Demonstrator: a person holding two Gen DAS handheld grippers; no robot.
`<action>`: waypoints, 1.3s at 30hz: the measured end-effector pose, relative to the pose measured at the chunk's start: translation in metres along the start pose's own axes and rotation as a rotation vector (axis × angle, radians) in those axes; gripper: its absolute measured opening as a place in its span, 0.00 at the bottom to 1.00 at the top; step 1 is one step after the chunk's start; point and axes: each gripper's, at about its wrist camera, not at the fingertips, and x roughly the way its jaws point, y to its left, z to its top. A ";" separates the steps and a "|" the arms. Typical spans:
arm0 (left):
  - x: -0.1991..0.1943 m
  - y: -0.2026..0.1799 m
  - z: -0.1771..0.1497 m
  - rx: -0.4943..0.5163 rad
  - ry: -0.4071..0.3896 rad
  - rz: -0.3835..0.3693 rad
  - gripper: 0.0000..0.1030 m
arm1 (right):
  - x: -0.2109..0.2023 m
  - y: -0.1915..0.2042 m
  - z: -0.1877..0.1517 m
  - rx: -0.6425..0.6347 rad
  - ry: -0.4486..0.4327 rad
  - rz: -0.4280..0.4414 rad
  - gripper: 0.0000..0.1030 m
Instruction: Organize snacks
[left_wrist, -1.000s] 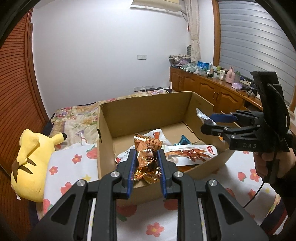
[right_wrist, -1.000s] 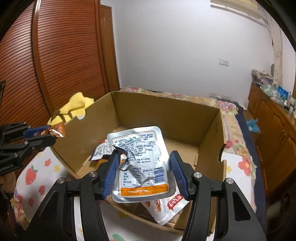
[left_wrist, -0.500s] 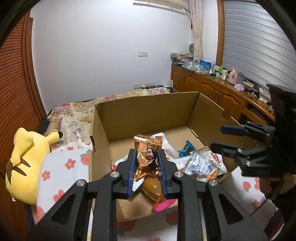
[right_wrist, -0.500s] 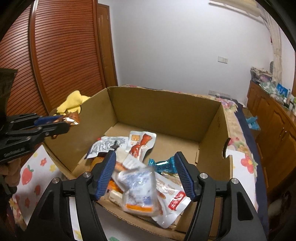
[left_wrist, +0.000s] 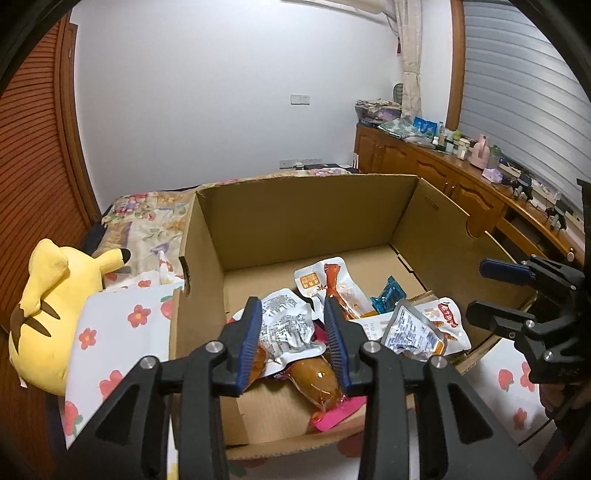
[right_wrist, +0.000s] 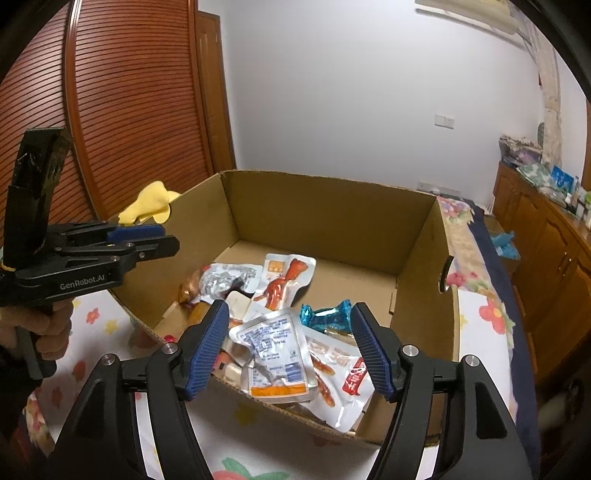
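**Lying loose in the cardboard box, the snacks sit under two empty grippers**

Lying on the floor of the open cardboard box (left_wrist: 303, 218) (right_wrist: 325, 218) is a heap of snack packets, bunched toward its near wall. A silver pouch with an orange strip (right_wrist: 275, 356) (left_wrist: 413, 330) rests on top at the near right, overlapping a white packet with red lettering (right_wrist: 345, 384) (left_wrist: 445, 317). Just beyond them lies a blue wrapped sweet (right_wrist: 327, 314) (left_wrist: 388, 295), and farther in a white packet printed with a red chicken foot (right_wrist: 286, 282) (left_wrist: 334, 286). A crumpled silver packet (left_wrist: 286, 325) (right_wrist: 227, 278) covers the left of the heap, with an orange-brown pouch (left_wrist: 314, 378) poking out from under it toward the near wall.

The left gripper (left_wrist: 293, 341) hangs over the near edge of the box, jaws apart, nothing between them; the crumpled silver packet shows in the gap but lies lower down. The right gripper (right_wrist: 290, 347) (left_wrist: 491, 295) hovers above the near right corner with its jaws spread wide, also empty.

The box stands on a white cloth with red flowers and strawberries (left_wrist: 114, 332) (right_wrist: 480, 325). A yellow Pikachu plush (left_wrist: 48, 314) (right_wrist: 149, 203) lies just left of the box. Beyond is a floral bedspread (left_wrist: 147, 214), and along the right wall a wooden sideboard (left_wrist: 443, 173) (right_wrist: 546, 236) crowded with small items. A slatted wooden door (right_wrist: 136, 110) closes the left side.
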 end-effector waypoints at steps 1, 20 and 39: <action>-0.002 -0.001 -0.001 0.001 -0.003 0.001 0.36 | -0.001 0.001 -0.001 0.003 -0.002 0.000 0.69; -0.088 -0.028 -0.016 0.052 -0.120 -0.005 0.48 | -0.062 0.028 -0.004 0.004 -0.097 -0.044 0.74; -0.161 -0.041 -0.029 0.016 -0.276 0.135 0.93 | -0.129 0.055 -0.007 0.023 -0.250 -0.140 0.91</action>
